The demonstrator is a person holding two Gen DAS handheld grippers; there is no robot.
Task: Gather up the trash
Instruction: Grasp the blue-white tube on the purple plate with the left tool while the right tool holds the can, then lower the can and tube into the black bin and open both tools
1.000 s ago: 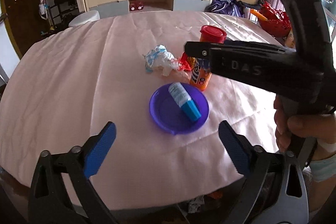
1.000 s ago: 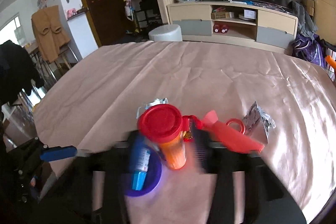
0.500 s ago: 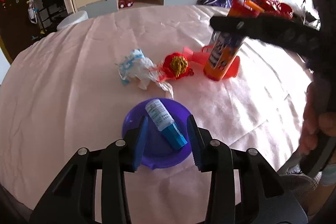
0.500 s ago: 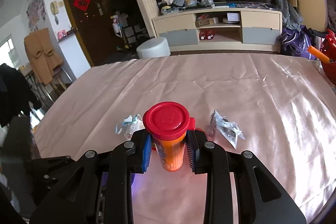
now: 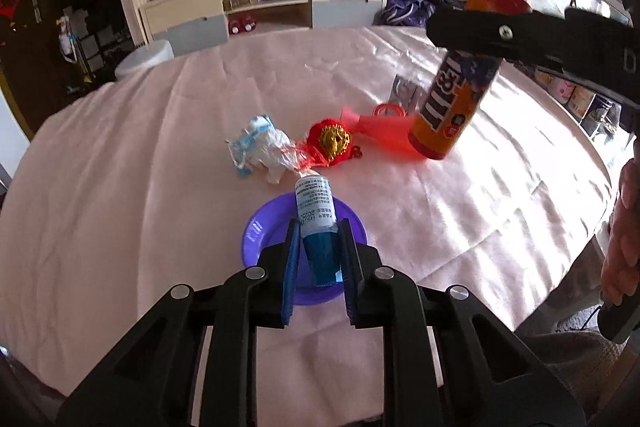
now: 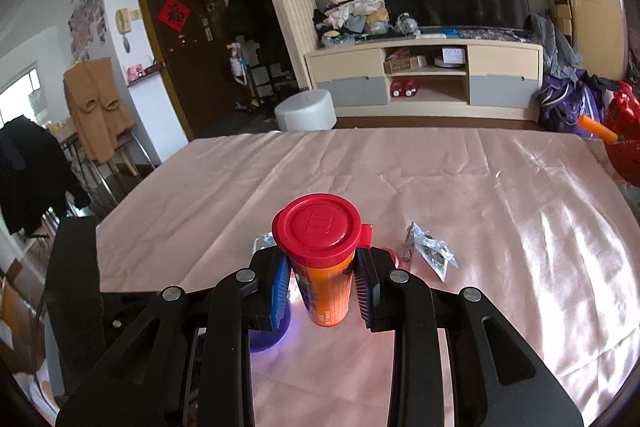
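From the left wrist view we see the left gripper [image 5: 319,259] with its jaws just drawn in on a small bottle [image 5: 316,217] with a blue cap, the blue pads [image 5: 291,267] pressing its cap end from both sides. The bottle lies over a purple plate [image 5: 256,237] on the pink tablecloth [image 5: 120,207]. Its white label carries small print – only a date-like string of digits is nearly legible.

Beyond the plate, left to right, lie a crumpled white-and-blue wrapper [image 5: 260,147], a red-and-gold ornament [image 5: 330,141], a translucent red plastic piece [image 5: 380,131] and a silvery foil packet [image 5: 404,91]. This view alone shows that whole row.

At the right the right gripper [image 6: 322,291] is clamped on an orange canister [image 5: 452,107] with a red lid, which hangs tilted, its base seemingly clear of the cloth – though blur makes that hard to judge. Large white letters run down its side, cut off by the black finger across it. A hand [image 5: 622,227] shows at the frame edge.

The right wrist view looks down on the canister's red lid [image 6: 320,227], embossed with an "m", and shows both pads gripping just under it. Here the foil packet [image 6: 432,253] sits just right of the canister, while the plate is only a purple sliver [image 6: 272,335] behind the left finger, and the bottle is hidden.
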